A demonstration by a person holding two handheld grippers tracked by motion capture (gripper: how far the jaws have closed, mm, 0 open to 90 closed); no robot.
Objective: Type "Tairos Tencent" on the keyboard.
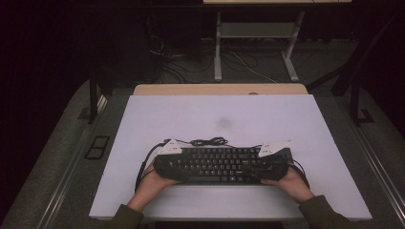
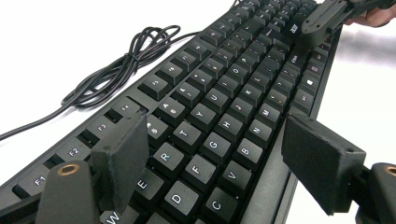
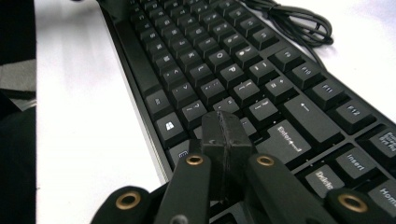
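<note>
The keyboard [image 1: 222,164] lies flat on the white table [image 1: 143,124], in the lower middle of the high view, its long side running left to right, with the person's two hands at its ends.

Nearest, at the bottom of that view, the left hand [image 1: 154,181] rests at the keyboard's left end and the right hand [image 1: 289,181] at its right end. In the left gripper view, the left gripper [image 2: 212,154] has its jaws spread wide, one pad over the function-key row at the lower left and the other just off the front edge at the lower right, so the keyboard's depth sits between them. Whether the pads press on it I cannot tell; they look just clear.

In the right gripper view, the right gripper [image 3: 226,128] has its jaws pressed together with nothing between them, the tip over the keys beside the Enter key, in the lower middle of the frame.

Beyond the keyboard, toward the table's middle, its black cable [image 1: 210,141] lies loosely coiled, touching the table just behind the far edge.
</note>
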